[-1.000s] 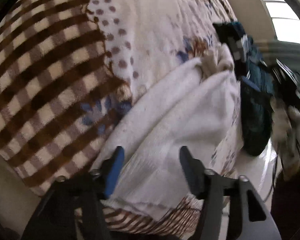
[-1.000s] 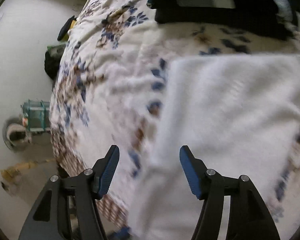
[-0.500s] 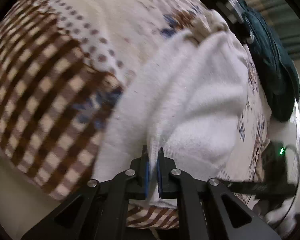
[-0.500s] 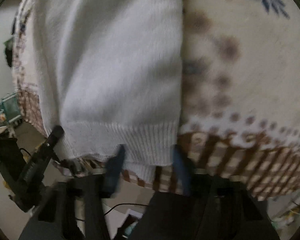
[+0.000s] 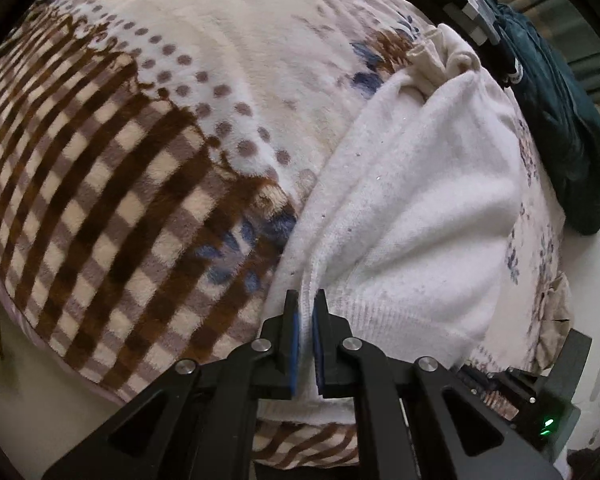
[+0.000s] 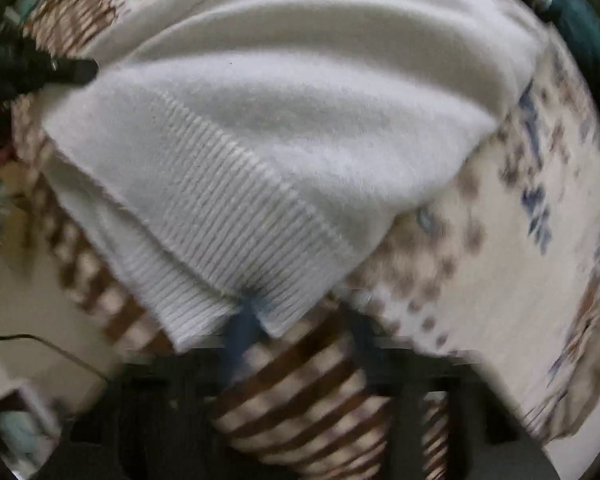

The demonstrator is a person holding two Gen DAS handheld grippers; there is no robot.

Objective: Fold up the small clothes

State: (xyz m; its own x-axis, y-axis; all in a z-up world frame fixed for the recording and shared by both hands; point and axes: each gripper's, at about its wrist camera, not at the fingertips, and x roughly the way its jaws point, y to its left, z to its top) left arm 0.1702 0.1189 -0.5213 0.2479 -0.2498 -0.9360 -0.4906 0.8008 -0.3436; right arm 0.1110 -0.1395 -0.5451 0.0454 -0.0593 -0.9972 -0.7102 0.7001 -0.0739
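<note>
1. White knit sweater point(image 5: 412, 216) lies on the fleece blanket point(image 5: 148, 184), ribbed hem point(image 6: 228, 232) at the near bed edge, still rumpled, no clean fold visible.
2. Left gripper point(image 5: 305, 312) at 6 o'clock in its view: clamped on a hem pleat.
3. Right gripper point(image 6: 256, 316): blurred, jaws just closing, pinching the hem's other corner.
4. Judgement: grasp phase done; folding itself still ahead.
5. Dark folded clothes point(image 5: 540, 92) at 2 o'clock, apart.
</note>
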